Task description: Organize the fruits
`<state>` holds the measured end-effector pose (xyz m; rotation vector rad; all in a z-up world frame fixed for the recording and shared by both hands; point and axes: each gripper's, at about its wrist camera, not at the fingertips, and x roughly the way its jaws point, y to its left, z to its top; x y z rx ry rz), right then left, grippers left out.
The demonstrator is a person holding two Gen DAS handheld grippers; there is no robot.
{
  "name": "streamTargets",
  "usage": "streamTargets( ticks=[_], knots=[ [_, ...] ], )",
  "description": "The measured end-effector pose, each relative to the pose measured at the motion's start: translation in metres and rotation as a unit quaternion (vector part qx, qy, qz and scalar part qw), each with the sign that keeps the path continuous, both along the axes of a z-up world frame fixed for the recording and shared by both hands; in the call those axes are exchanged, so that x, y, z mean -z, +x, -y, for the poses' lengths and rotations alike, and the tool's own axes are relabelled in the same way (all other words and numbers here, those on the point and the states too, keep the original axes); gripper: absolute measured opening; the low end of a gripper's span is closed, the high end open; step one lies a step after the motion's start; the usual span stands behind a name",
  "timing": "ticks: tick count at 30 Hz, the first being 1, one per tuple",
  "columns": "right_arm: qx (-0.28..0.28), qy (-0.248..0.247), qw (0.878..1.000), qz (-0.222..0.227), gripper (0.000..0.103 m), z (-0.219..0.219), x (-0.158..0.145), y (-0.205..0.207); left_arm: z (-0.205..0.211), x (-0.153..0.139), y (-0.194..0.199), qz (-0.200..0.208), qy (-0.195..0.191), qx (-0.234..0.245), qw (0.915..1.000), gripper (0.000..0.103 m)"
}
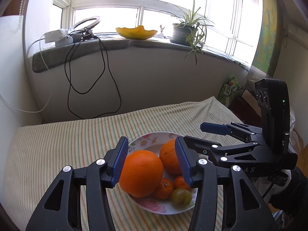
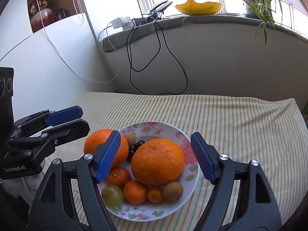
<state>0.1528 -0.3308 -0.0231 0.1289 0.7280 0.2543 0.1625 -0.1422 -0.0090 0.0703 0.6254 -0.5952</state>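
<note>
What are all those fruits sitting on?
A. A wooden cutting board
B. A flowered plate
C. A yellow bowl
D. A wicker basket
B: the oranges, the small mandarins and the green fruit all lie on a white plate with a pink flower pattern, which stands on the striped cloth. The yellow bowl sits apart on the windowsill.

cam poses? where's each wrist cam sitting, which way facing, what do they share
Left wrist: behind the open left gripper, facing the window across the plate; right gripper shows at right.
Right wrist: behind the open right gripper, above the plate, facing the window; left gripper shows at left.
Shared: plate, two big oranges, striped cloth, yellow bowl on the sill.
</note>
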Motion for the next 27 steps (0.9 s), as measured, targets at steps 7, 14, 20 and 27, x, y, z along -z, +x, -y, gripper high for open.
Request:
streamTargets(
  ticks=[7, 14, 20, 27],
  knots=[
    [0.004, -0.006, 1.000, 0.008, 0.083, 0.002, -0.004, -0.014, -0.005, 0.000, -0.010, 0.002, -0.002, -0.014, 0.9999, 0.068],
    [0.013, 0.000, 1.000, 0.020, 0.085, 0.006, -0.007, -0.027, -0.008, 0.003, -0.023, 0.006, -0.001, -0.028, 0.9996, 0.078],
    [0.023, 0.009, 0.999, 0.036, 0.086, 0.010, -0.010, -0.040, -0.014, 0.007, -0.035, 0.008, -0.002, -0.047, 0.9989, 0.078],
    [0.035, 0.032, 0.997, 0.068, 0.095, 0.016, -0.016, -0.059, -0.019, 0.010, -0.048, 0.009, -0.002, -0.063, 0.9980, 0.078]
  ],
)
